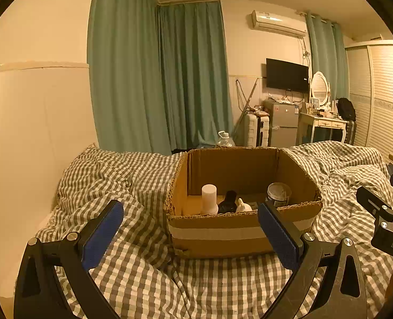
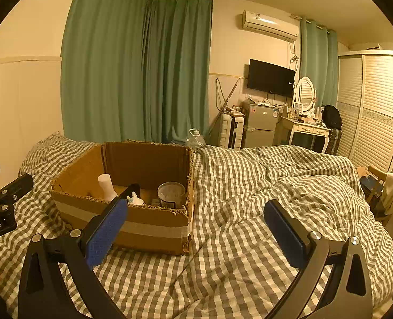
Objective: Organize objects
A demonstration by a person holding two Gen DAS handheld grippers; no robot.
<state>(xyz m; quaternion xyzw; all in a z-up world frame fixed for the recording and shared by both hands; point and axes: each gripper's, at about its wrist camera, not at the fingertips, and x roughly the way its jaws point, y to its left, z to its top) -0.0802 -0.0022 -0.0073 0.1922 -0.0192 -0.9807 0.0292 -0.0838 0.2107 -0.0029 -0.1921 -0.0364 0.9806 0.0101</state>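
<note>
Fingers (image 1: 103,228) of the left gripper (image 1: 191,235) are spread wide and hold nothing, above the checked duvet (image 1: 132,279). Straight ahead, the open cardboard box (image 1: 217,232) sits on the duvet with a white bottle (image 1: 209,198), a black bottle (image 1: 228,202), a small white item (image 1: 243,206) and a round tub (image 1: 278,194) inside

From the right wrist view, the right gripper (image 2: 196,232) is also spread and empty; the box (image 2: 154,232) lies ahead to its left, on the duvet (image 2: 249,239)

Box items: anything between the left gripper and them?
Only the box's near wall. The left gripper, open, sits in front of it; the white bottle and tub stand behind. Top is open.
</note>
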